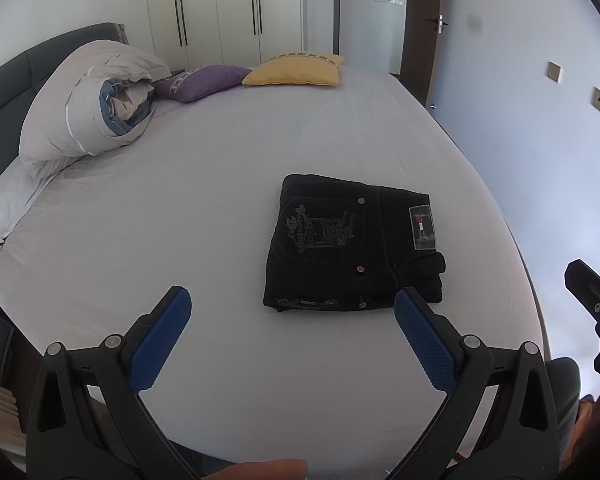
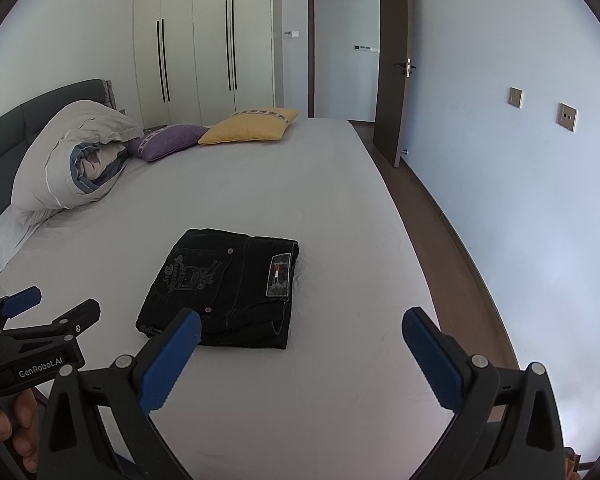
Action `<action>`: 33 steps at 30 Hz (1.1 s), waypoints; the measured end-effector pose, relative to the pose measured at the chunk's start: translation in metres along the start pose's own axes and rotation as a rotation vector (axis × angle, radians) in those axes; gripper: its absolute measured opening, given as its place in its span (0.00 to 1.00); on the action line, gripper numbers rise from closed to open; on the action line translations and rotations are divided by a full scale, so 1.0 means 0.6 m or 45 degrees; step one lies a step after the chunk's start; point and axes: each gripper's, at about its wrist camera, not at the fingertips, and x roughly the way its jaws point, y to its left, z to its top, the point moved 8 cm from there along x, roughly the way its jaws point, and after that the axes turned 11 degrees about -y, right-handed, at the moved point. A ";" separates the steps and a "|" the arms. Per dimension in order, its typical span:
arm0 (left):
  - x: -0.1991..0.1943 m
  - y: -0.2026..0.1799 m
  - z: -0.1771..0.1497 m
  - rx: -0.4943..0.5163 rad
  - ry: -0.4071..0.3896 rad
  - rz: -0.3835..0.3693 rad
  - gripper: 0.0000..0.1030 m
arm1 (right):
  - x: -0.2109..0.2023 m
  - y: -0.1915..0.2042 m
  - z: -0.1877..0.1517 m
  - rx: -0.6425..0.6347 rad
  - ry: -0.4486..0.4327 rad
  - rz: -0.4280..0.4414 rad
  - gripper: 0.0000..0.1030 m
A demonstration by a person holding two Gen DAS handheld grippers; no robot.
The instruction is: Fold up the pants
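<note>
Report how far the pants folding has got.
Done, by the look of it: the black pants lie on the bed as a compact rectangular stack, back pocket and label on top. In hand: nothing; the left gripper and right gripper are both open, clear of the cloth. Left: perhaps squaring the slightly bulging right edge.

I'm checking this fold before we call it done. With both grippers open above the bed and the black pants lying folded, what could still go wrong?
1. The folded pants look loosely stacked at the waistband side, where layers bulge; a bump might slide them apart.
2. The right gripper and left gripper hang open close above the bundle, so a low pass could snag an edge and undo the fold.
</note>
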 end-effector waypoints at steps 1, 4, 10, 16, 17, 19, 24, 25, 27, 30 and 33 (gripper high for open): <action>0.000 0.000 0.000 0.001 0.002 0.000 1.00 | 0.001 0.000 0.000 0.000 0.002 0.001 1.00; 0.003 -0.002 -0.003 0.005 0.009 -0.005 1.00 | 0.002 0.003 -0.002 -0.002 0.008 0.004 1.00; 0.009 -0.001 -0.007 0.002 0.017 -0.006 1.00 | 0.002 0.008 -0.002 -0.008 0.011 0.011 1.00; 0.011 0.002 -0.009 -0.005 0.019 -0.003 1.00 | 0.005 0.013 -0.004 -0.011 0.017 0.016 1.00; 0.011 0.003 -0.010 -0.005 0.021 -0.002 1.00 | 0.005 0.014 -0.005 -0.012 0.017 0.016 1.00; 0.012 0.003 -0.010 -0.004 0.023 -0.003 1.00 | 0.005 0.015 -0.005 -0.013 0.017 0.017 1.00; 0.012 0.004 -0.013 -0.004 0.027 -0.004 1.00 | 0.005 0.018 -0.006 -0.014 0.020 0.019 1.00; 0.012 0.004 -0.013 -0.005 0.026 -0.004 1.00 | 0.005 0.018 -0.006 -0.014 0.020 0.020 1.00; 0.012 0.004 -0.013 -0.005 0.026 -0.004 1.00 | 0.004 0.018 -0.007 -0.014 0.019 0.020 1.00; 0.012 0.005 -0.014 -0.004 0.028 -0.004 1.00 | 0.006 0.019 -0.008 -0.015 0.022 0.021 1.00; 0.011 0.006 -0.015 -0.006 0.028 -0.003 1.00 | 0.006 0.021 -0.010 -0.015 0.023 0.023 1.00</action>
